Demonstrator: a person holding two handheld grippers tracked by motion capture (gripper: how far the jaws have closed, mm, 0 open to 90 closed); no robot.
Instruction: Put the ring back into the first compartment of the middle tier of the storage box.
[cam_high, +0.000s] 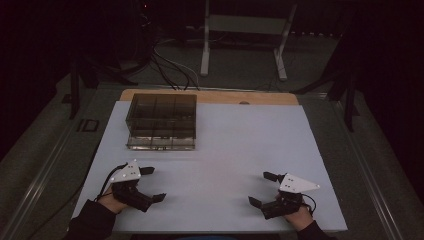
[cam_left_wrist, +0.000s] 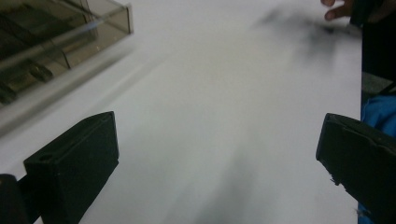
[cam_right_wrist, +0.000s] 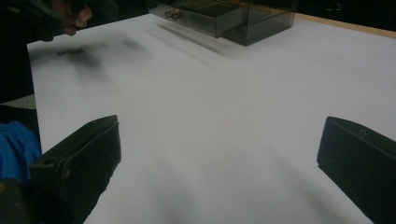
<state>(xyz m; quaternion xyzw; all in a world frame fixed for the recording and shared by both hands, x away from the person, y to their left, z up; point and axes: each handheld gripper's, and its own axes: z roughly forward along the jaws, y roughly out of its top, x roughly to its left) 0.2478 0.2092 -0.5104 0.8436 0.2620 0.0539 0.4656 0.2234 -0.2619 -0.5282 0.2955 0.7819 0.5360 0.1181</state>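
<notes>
Smoked drawer box (cam_high: 162, 121) well beyond the left gripper's (cam_high: 153, 184) wide-apart jaws

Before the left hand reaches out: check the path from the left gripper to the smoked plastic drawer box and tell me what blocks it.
Nothing visible blocks it. Bare white table lies between the left gripper and the drawer box. The gripper is open and holds nothing.

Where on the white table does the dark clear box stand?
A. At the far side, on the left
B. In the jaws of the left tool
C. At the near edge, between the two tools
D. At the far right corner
A: in the high view the box stands at the far left of the table, apart from both tools.
</notes>
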